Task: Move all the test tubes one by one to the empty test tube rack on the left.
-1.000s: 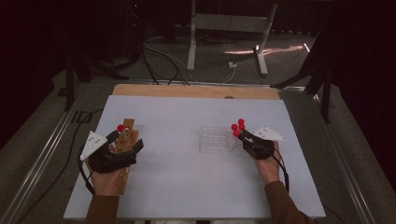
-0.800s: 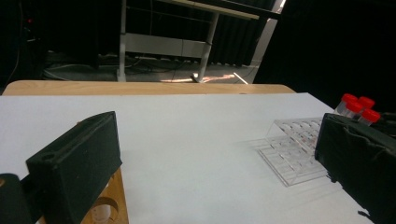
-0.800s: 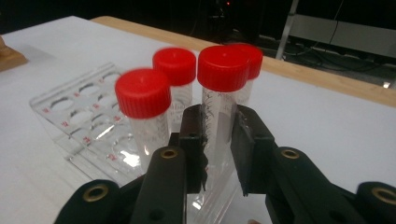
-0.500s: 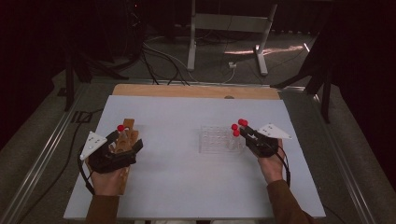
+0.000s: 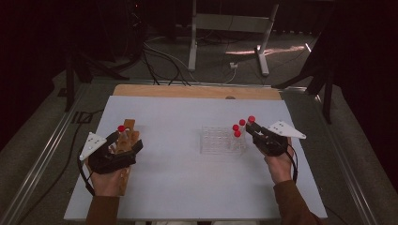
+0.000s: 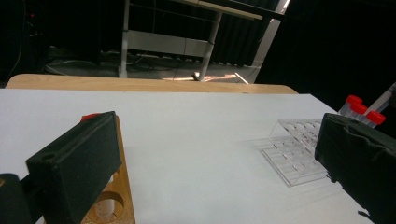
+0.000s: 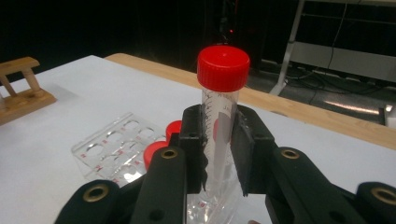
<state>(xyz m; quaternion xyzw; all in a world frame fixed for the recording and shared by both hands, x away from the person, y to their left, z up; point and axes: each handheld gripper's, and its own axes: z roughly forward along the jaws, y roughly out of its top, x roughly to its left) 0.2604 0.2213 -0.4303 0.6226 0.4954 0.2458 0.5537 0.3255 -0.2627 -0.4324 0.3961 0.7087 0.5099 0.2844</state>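
At three o'clock on the surface [image 5: 187, 187]: red-capped tube [image 7: 219, 116], upright, cap at twelve, clamped by right tool [image 7: 218, 140]; left tool [image 5: 123, 149] wide.

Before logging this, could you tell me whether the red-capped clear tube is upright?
Upright: the red-capped clear tube stands vertical, clamped between the right gripper pads, cap on top.

Tube [image 7: 219, 126]: clear plastic, red cap, black scale marks, white label patch. Two more red caps [image 7: 161, 140] behind it. Rack [image 5: 223, 140]: clear, with small red marks by the holes, probably numbers, too small to read. Grippers [image 5: 253, 129] black, pale grey plates. Wooden stand [image 5: 126, 140]: light tan. Table [image 5: 187, 187]: white top, tan wood strip at far edge. Sleeves brown.
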